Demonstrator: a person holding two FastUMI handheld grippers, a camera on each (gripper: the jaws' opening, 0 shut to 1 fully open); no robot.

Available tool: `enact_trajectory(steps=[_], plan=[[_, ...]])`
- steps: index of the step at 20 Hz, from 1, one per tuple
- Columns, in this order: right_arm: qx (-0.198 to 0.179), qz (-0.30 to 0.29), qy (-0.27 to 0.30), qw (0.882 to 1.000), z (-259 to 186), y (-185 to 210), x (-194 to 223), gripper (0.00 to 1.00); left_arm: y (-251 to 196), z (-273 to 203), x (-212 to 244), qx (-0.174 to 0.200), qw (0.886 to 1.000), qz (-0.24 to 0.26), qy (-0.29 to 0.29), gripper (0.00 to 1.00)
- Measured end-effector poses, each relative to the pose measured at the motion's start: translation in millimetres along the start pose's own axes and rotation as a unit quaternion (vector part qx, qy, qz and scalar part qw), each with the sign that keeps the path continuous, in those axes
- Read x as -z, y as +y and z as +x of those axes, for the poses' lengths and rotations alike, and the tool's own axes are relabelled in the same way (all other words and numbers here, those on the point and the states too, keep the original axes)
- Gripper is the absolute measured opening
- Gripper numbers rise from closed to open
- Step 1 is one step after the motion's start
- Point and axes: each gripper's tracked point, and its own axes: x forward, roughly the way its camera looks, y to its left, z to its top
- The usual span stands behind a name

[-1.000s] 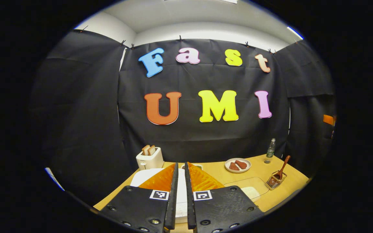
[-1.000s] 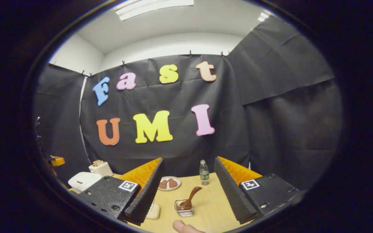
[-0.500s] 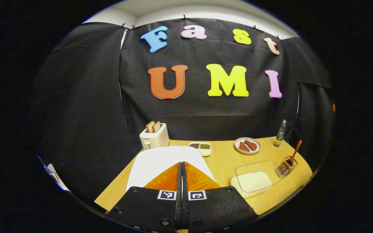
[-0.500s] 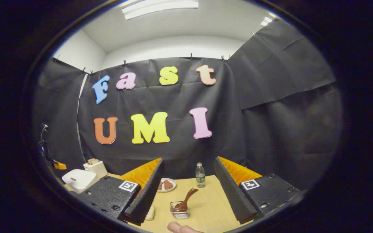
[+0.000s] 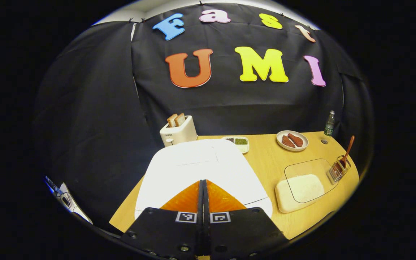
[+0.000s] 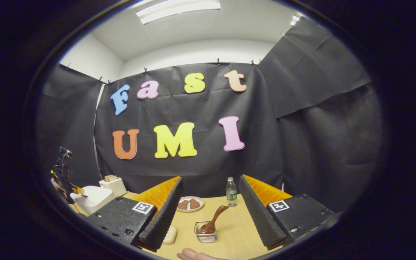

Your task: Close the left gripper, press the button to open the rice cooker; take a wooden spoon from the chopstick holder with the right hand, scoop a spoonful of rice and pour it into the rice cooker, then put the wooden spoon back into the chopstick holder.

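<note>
Left gripper view. Left gripper (image 5: 203,187): fingers pressed together, nothing between them, tips poised over the near edge of the rice cooker (image 5: 200,169). Cooker: white, lid down, directly ahead of and below the tips on the desk (image 5: 265,159); the release button could not be made out. Behind it, a toaster (image 5: 178,130) with two slices and a small divided dish (image 5: 239,141). To the right, a plate (image 5: 292,140) of brown pieces and a bottle (image 5: 329,123). Rice container (image 5: 302,187): clear-walled, holding white rice, right of the cooker. Chopstick holder (image 5: 339,169): wire, just beyond the container's far right corner, with the wooden spoon (image 5: 346,153) standing in it, handle leaning up and to the right.

Right gripper view. Right gripper (image 6: 209,202): fingers wide apart, empty. Chopstick holder (image 6: 206,233) lay ahead, between the fingers and low in the frame; wooden spoon (image 6: 215,218) bowl-down, handle slanting up and right. Rice cooker (image 6: 92,196) far left, the other gripper beside it. A fingertip (image 6: 193,255) showed at the bottom edge.

Judgement: the left was the hand placed for the button, with a short downward press along its finger axis; the spoon belonged to the right.
</note>
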Motion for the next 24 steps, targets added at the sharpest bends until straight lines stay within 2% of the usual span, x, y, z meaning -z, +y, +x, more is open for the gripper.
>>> enact_trajectory(steps=[1,2,4,5,6,8,9,10,12,17,20,24], plan=[[-0.001,0.001,0.0,1.0,0.6,1.4,0.5,1.0,2.9,3.1,5.9,-0.004,1.0,-0.002,0.009,0.09],[0.0,0.002,-0.001,1.0,1.8,1.6,0.2,1.0,3.3,5.1,13.6,-0.004,1.0,-0.006,0.021,0.0],[0.007,0.002,-0.003,1.0,4.5,-1.6,2.1,1.0,0.6,4.5,15.2,-0.004,1.0,-0.005,0.021,0.0],[0.005,0.002,-0.008,1.0,6.5,-1.3,0.8,0.94,0.5,4.6,19.8,-0.006,1.0,-0.005,0.028,0.0],[0.002,0.0,-0.015,1.0,6.1,2.2,-0.4,1.0,0.6,3.4,19.2,-0.008,0.999,-0.007,0.03,0.0],[0.002,0.002,-0.015,1.0,6.1,1.7,6.1,1.0,0.9,0.4,21.8,-0.011,0.999,-0.02,0.042,0.0],[-0.003,0.001,-0.014,1.0,5.8,5.0,8.3,0.94,0.2,-1.2,22.3,-0.01,0.999,-0.023,0.046,0.0],[-0.005,0.0,-0.012,1.0,5.9,7.4,11.2,1.0,-0.9,-1.8,23.0,-0.008,0.999,-0.023,0.046,0.0],[-0.008,-0.002,-0.006,1.0,6.2,9.6,15.5,1.0,-0.9,0.8,28.5,-0.002,0.998,-0.036,0.06,0.0],[-0.014,0.005,0.003,1.0,4.7,12.5,19.5,1.0,1.4,-3.6,19.3,-0.008,0.999,-0.03,0.038,0.0],[-0.009,0.005,0.013,1.0,5.1,6.5,27.2,1.0,6.0,-13.2,-1.2,-0.011,0.998,-0.063,0.017,0.0],[-0.005,0.0,0.025,1.0,6.4,-3.5,38.1,1.0,16.8,-38.7,-44.4,-0.021,0.994,-0.096,-0.051,0.0]])
